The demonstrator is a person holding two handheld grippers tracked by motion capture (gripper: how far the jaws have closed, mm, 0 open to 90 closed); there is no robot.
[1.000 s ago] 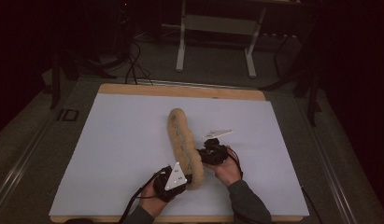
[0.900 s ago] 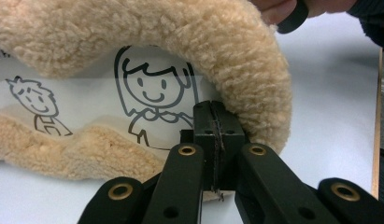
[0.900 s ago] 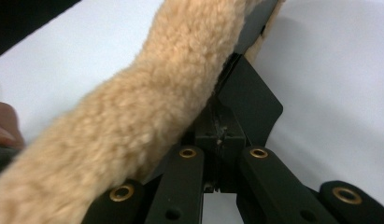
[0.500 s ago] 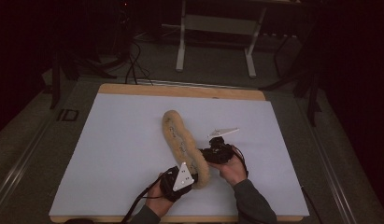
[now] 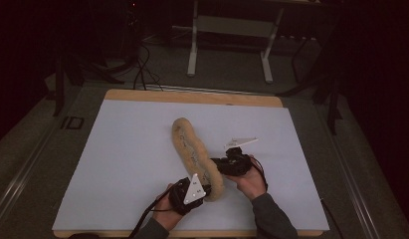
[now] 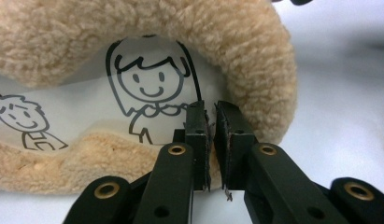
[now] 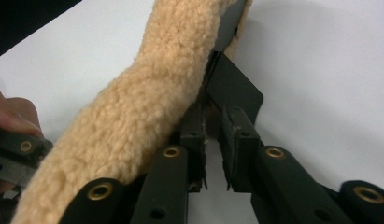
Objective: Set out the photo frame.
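Note:
A long tan fleece pouch (image 5: 193, 148) lies slantwise on the white table top (image 5: 117, 164). Its clear window (image 6: 147, 100) carries drawn cartoon figures. My left gripper (image 5: 208, 192) is at the pouch's near end. Its jaws have just been opening, and a narrow gap shows between them (image 6: 210, 111), with the window's edge just beyond the tips. My right gripper (image 5: 218, 167) comes at the pouch from the right. Its jaws have also just been opening (image 7: 212, 114). A dark flap (image 7: 234, 88) under the fleece (image 7: 147, 102) reaches down to their tips, unpressed.
The white top sits on a wooden board (image 5: 192, 96) with dark floor around it. A metal stand (image 5: 229, 30) and cables (image 5: 137, 69) are beyond the far edge. White surface lies open left and right of the pouch.
The pouch's far end has swung left and its near end has come a little toward the front edge. Both hands followed it slightly.

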